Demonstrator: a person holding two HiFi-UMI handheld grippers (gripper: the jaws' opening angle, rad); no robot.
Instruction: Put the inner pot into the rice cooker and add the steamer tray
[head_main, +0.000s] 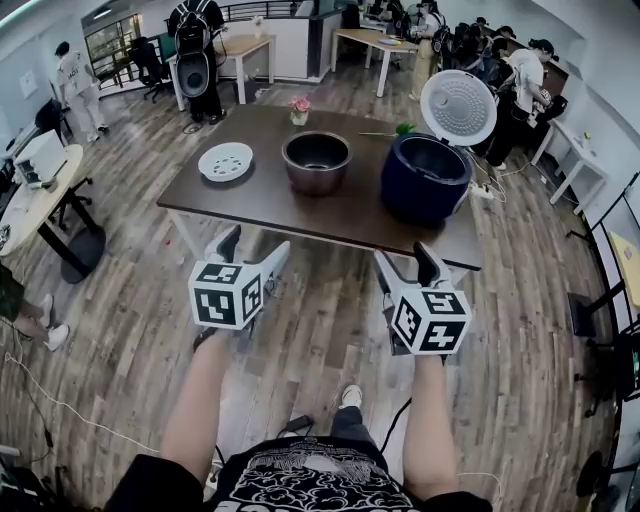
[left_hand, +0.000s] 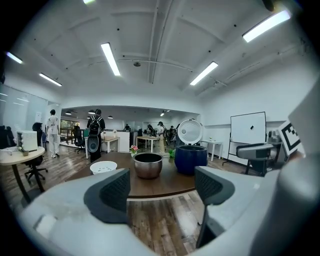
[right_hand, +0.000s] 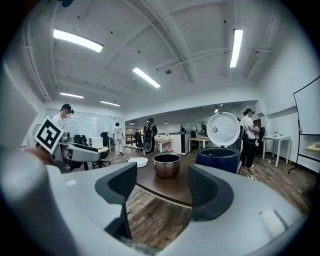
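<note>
The steel inner pot (head_main: 316, 160) stands in the middle of the dark wooden table (head_main: 340, 215), with the white perforated steamer tray (head_main: 226, 161) to its left. To its right sits the dark blue rice cooker (head_main: 425, 178), its white lid (head_main: 459, 107) raised. Both grippers hover over the floor, short of the table's near edge. My left gripper (head_main: 257, 243) is open and empty, facing the pot (left_hand: 148, 165) and the tray (left_hand: 103, 167). My right gripper (head_main: 405, 254) is also open and empty, with the pot (right_hand: 166, 165) and the cooker (right_hand: 217, 157) ahead.
A small pot of pink flowers (head_main: 299, 110) stands at the table's far edge. A round white table (head_main: 35, 195) with a chair is at the left. Several people stand among desks at the back. A power strip (head_main: 483, 192) lies by the cooker.
</note>
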